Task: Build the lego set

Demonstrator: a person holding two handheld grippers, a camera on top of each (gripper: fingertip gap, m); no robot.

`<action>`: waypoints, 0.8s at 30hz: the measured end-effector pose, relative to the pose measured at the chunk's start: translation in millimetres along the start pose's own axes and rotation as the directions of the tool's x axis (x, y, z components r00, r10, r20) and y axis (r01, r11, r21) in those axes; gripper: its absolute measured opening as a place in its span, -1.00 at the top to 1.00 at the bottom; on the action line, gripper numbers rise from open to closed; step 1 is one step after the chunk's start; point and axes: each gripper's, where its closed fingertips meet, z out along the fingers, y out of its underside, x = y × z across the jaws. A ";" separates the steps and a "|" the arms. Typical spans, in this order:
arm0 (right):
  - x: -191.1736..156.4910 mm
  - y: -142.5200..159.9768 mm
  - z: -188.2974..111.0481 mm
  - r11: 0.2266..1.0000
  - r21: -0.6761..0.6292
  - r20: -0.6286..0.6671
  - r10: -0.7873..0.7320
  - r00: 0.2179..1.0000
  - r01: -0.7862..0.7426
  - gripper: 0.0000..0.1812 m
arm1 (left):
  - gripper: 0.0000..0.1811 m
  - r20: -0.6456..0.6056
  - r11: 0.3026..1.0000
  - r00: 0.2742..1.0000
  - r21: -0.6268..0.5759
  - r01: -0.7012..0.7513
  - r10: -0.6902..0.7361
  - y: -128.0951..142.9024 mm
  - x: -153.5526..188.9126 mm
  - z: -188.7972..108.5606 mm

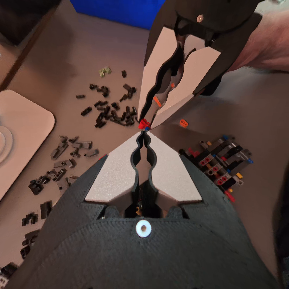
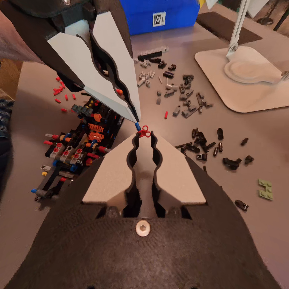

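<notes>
The left gripper point(image 1: 143, 132) has its two fingers pressed together at the tips, and between them it pinches a small blue pin point(image 2: 137, 126), which shows best in the right wrist view. The right gripper point(image 2: 144, 133) meets it tip to tip above the table point(image 1: 234, 109); its fingers are a little apart and they hold a small red connector point(image 2: 144, 132) with round holes. The blue pin touches the red connector at one side, but I cannot tell if it is pushed in. Under the grippers, on the side of the person, lies the half-built model point(image 2: 78, 148) in black, grey, orange and red, flat on the table. A heap of loose black pieces point(image 1: 112, 109) lies near it, and a group of grey pieces point(image 1: 68, 156) a little apart. Small red pins point(image 2: 61, 92) are scattered beside the model. A blue box point(image 2: 156, 15) stands at the far edge, and a white lamp base point(image 2: 244, 78) stands on the table near the grey pieces.
</notes>
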 end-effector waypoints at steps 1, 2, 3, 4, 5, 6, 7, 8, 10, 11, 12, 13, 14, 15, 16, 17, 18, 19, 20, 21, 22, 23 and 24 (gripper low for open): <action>0.4 1.8 1.7 1.000 -0.015 -0.011 -0.009 1.000 0.009 0.87 | 1.00 0.003 1.000 1.000 -0.011 -0.005 0.005 2.5 -0.5 1.8; 0.6 3.2 2.6 0.999 -0.030 -0.015 -0.015 1.000 0.015 0.86 | 1.00 -0.002 1.000 1.000 -0.015 -0.005 0.005 3.2 -0.4 2.6; 0.4 5.8 4.4 0.999 -0.040 -0.007 -0.007 1.000 0.007 0.86 | 1.00 -0.018 1.000 1.000 -0.021 0.003 -0.003 4.1 0.3 3.8; -0.5 9.6 6.9 0.999 -0.053 0.005 -0.002 1.000 0.003 0.86 | 1.00 -0.035 1.000 0.999 -0.028 0.012 -0.013 5.4 1.0 5.8; -2.3 13.4 9.3 0.997 -0.073 0.013 -0.011 1.000 0.012 0.86 | 1.00 -0.047 0.999 0.999 -0.033 0.014 -0.016 6.9 1.6 8.3; -5.1 15.2 11.4 0.996 -0.085 0.022 -0.023 0.999 0.025 0.86 | 1.00 -0.062 0.998 0.998 -0.057 0.012 -0.016 11.0 3.2 12.0; -5.1 19.5 13.6 0.992 -0.113 0.014 -0.046 0.999 0.047 0.88 | 1.00 -0.090 0.995 0.996 -0.102 0.010 -0.019 18.2 6.9 16.8; -3.2 26.6 15.6 0.984 -0.158 0.000 -0.080 0.997 0.079 0.94 | 1.00 -0.103 0.991 0.994 -0.133 0.008 -0.022 23.8 8.3 21.2; -3.0 33.2 18.4 0.976 -0.195 -0.001 -0.094 0.996 0.092 0.95 | 1.00 -0.131 0.987 0.991 -0.164 0.006 -0.028 31.1 10.3 27.3; -2.9 35.4 19.1 0.974 -0.205 0.003 -0.096 0.995 0.094 0.95 | 1.00 -0.133 0.986 0.990 -0.166 0.016 -0.038 32.3 8.7 28.6; -2.2 37.1 19.4 0.973 -0.212 0.003 -0.094 0.996 0.093 0.95 | 1.00 -0.122 0.986 0.992 -0.169 0.014 -0.035 34.0 4.8 29.0; -2.0 38.1 19.8 0.972 -0.216 0.007 -0.092 0.996 0.091 0.95 | 1.00 -0.122 0.984 0.992 -0.178 0.011 -0.033 36.3 2.3 28.8; -2.6 39.5 20.6 0.972 -0.219 0.017 -0.085 0.996 0.087 0.95 | 1.00 -0.129 0.985 0.991 -0.174 0.016 -0.039 36.5 1.5 28.2; -2.2 42.1 21.7 0.969 -0.232 0.018 -0.082 0.997 0.084 0.95 | 1.00 -0.136 0.984 0.990 -0.174 0.023 -0.047 36.5 0.9 27.5; -2.0 45.8 23.3 0.965 -0.250 0.020 -0.079 0.997 0.082 0.95 | 1.00 -0.147 0.984 0.988 -0.175 0.027 -0.053 36.3 1.0 26.7; -2.5 48.0 25.1 0.963 -0.257 0.023 -0.071 0.997 0.075 0.96 | 1.00 -0.161 0.985 0.985 -0.171 0.033 -0.061 34.9 1.7 25.9; -2.9 48.0 26.1 0.964 -0.257 0.025 -0.060 0.998 0.064 0.97 | 1.00 -0.178 0.985 0.981 -0.165 0.044 -0.074 32.6 2.9 25.4; -2.7 47.7 26.4 0.963 -0.262 0.025 -0.055 0.998 0.060 0.96 | 1.00 -0.198 0.987 0.977 -0.153 0.050 -0.081 29.4 5.0 24.8; -1.9 47.4 26.9 0.962 -0.265 0.021 -0.057 0.998 0.061 0.97 | 1.00 -0.210 0.988 0.974 -0.145 0.051 -0.081 26.9 6.3 24.4; -1.5 47.1 27.3 0.963 -0.266 0.020 -0.050 0.999 0.053 0.97 | 0.99 -0.212 0.988 0.974 -0.150 0.046 -0.077 26.5 7.0 24.8; -1.5 46.8 27.6 0.963 -0.267 0.022 -0.042 0.999 0.047 0.97 | 1.00 -0.213 0.987 0.974 -0.158 0.040 -0.073 27.3 7.4 25.7; -1.5 46.7 27.8 0.963 -0.267 0.023 -0.037 0.999 0.042 0.97 | 1.00 -0.217 0.985 0.973 -0.167 0.039 -0.075 28.4 7.9 26.8; -1.6 46.5 28.1 0.963 -0.268 0.024 -0.031 0.999 0.036 0.97 | 1.00 -0.232 0.984 0.968 -0.170 0.053 -0.092 28.6 9.8 27.5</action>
